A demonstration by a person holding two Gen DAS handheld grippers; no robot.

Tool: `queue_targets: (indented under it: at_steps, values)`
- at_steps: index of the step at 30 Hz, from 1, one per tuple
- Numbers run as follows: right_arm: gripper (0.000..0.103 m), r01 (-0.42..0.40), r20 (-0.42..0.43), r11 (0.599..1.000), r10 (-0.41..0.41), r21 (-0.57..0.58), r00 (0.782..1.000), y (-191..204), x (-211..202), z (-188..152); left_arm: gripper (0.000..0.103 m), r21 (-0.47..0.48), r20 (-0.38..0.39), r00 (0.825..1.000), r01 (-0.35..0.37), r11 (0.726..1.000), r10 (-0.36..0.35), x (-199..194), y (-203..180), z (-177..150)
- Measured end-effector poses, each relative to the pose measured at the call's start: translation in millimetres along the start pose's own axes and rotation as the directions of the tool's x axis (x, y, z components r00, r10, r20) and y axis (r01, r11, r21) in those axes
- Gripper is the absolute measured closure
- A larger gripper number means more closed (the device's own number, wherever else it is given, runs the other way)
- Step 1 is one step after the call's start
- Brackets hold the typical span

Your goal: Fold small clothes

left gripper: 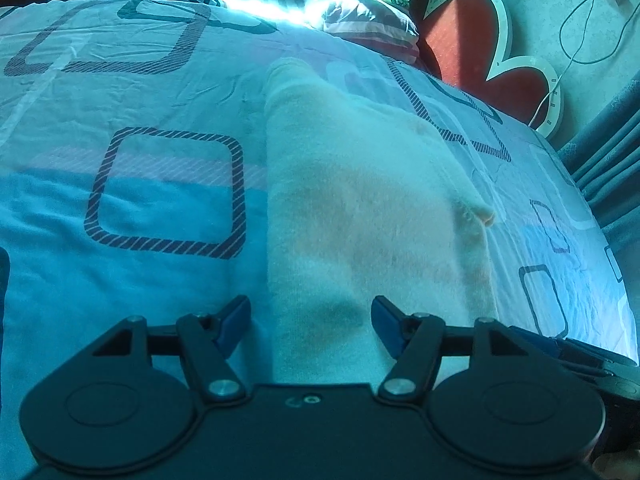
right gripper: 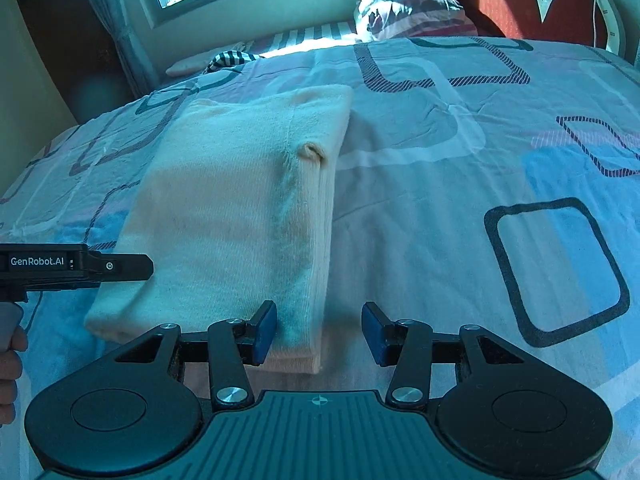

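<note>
The left gripper (left gripper: 310,326) stands released, its jaws apart and straddling the near left edge of the folded garment (left gripper: 360,208) without pressing it. The right gripper (right gripper: 319,334) is likewise released, its left pad just at the near right corner of the garment (right gripper: 236,216), with nothing clamped. The garment, a pale knit piece, lies flat on the bed (right gripper: 460,200) as a long strip, its sides already turned in and a cuff showing at the right edge. Judged step: the lengthwise fold is complete; the crosswise fold is pending. The next move calls for both grippers to close on the near hem corners, lift together and carry the hem to the far edge. A pillow pile (left gripper: 366,8) and a red headboard (left gripper: 472,40) stand at the far corner of the bed, well apart. Nothing obstructs the fold path.
</note>
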State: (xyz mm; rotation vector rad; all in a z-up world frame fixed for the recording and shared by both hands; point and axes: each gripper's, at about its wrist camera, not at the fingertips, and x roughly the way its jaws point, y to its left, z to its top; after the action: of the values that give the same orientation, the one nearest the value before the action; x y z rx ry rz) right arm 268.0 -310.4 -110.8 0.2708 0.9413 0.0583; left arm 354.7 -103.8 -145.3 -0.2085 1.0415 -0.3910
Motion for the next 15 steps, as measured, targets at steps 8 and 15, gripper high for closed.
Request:
queue_targets:
  at_steps: [8, 15]
  values:
    - [0.053, -0.065, 0.047, 0.991, 0.060, 0.118, 0.997, -15, 12, 42, 0.037, 0.013, 0.056, 0.998, 0.000, 1.000, -0.001, 6, -15, 37]
    - [0.031, -0.095, 0.087, 0.986, 0.083, 0.141, 0.993, -14, 34, 77, 0.035, -0.048, 0.055, 0.998, 0.001, 0.999, 0.001, 28, -7, 62]
